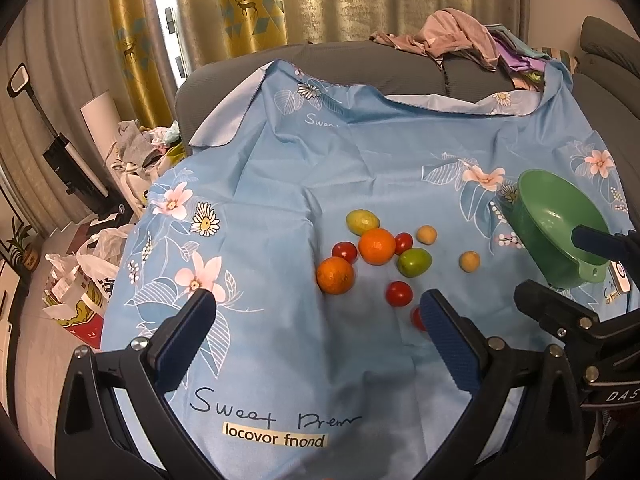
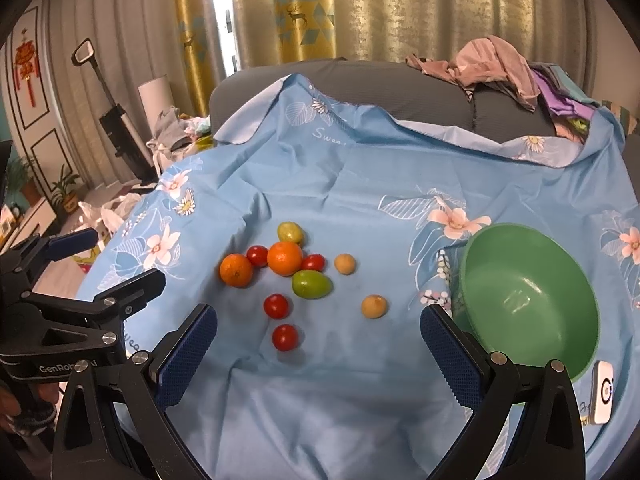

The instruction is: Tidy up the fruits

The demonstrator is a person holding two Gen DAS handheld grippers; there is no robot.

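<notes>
Several fruits lie loose on a blue flowered cloth (image 1: pixel 280 160): two oranges (image 1: pixel 376 246) (image 2: pixel 236 270), several red tomatoes (image 2: pixel 276 306), two green fruits (image 2: pixel 312 285) and two small tan fruits (image 2: pixel 374 306). An empty green bowl (image 2: pixel 532 300) stands to the right of them, also seen in the left wrist view as the green bowl (image 1: pixel 556 228). My left gripper (image 1: pixel 318 310) hovers open just in front of the fruit pile, nothing between its fingers. My right gripper (image 2: pixel 318 322) is open too, near a tomato (image 2: pixel 285 337), with the bowl beside its right finger.
A small white device (image 2: pixel 603 392) lies by the bowl's near rim. A grey sofa back (image 2: pixel 400 88) with piled clothes (image 2: pixel 496 68) rises behind the cloth. Bags and clutter (image 1: pixel 88 264) sit on the floor at left. Each gripper's body shows at the edge of the other view.
</notes>
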